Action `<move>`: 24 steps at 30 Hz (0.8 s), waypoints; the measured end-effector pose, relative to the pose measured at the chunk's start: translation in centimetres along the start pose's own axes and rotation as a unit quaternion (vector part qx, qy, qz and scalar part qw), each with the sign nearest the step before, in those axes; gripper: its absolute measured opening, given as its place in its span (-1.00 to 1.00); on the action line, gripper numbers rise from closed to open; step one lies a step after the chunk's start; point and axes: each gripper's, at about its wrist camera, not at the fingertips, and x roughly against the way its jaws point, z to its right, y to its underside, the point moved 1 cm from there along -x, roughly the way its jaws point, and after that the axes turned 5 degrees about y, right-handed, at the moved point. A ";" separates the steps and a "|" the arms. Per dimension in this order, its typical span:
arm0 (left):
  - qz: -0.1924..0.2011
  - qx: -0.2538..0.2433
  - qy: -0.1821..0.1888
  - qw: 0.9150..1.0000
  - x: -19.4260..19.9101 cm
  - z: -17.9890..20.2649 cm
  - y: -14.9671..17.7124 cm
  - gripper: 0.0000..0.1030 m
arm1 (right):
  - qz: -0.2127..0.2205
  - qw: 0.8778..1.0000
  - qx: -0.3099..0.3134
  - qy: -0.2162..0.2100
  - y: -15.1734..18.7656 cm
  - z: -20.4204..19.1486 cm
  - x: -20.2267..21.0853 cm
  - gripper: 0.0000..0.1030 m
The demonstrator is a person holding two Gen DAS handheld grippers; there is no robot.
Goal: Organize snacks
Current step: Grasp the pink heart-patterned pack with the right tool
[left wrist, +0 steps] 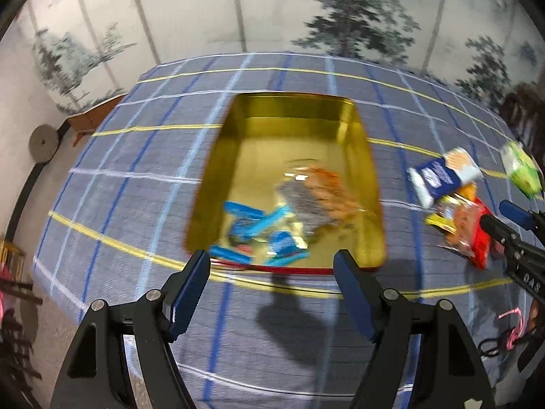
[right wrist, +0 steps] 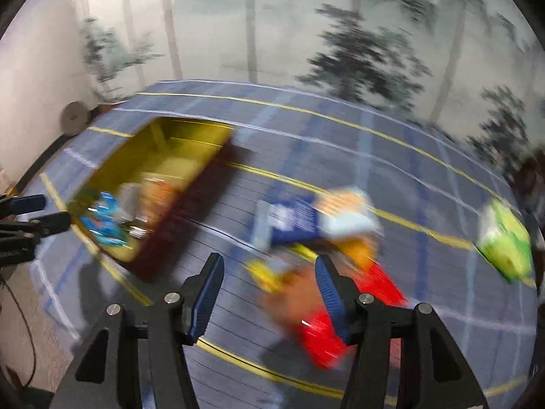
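Observation:
A gold tin box [left wrist: 218, 177] with red outer sides sits on the blue plaid tablecloth; it holds blue-wrapped snacks [left wrist: 252, 228] and a clear pack of orange crackers [left wrist: 327, 194]. My left gripper [left wrist: 272, 262] is open and empty just in front of the tin's near rim. To the right lie a blue-and-white cracker pack [left wrist: 439, 173], a red pack [left wrist: 477, 238] and a green pack [left wrist: 521, 170]. My right gripper [right wrist: 269, 272] is open and empty above the red pack [right wrist: 323, 337], beside the blue pack [right wrist: 296, 220]. The tin [right wrist: 204, 170] is at its left. The right view is blurred.
The tablecloth [left wrist: 136, 156] covers the whole table. A wall with a painted tree scene stands behind it. A wooden bench [left wrist: 92, 116] and floor lie at the far left. A pink cord [left wrist: 514, 327] hangs at the right edge. The green pack [right wrist: 504, 242] sits far right.

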 end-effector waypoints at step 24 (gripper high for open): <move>-0.012 -0.132 0.046 0.990 -4.4 12.0 -0.8 0.40 | -0.070 0.988 -0.127 0.046 7.3 11.4 -3.5 0.09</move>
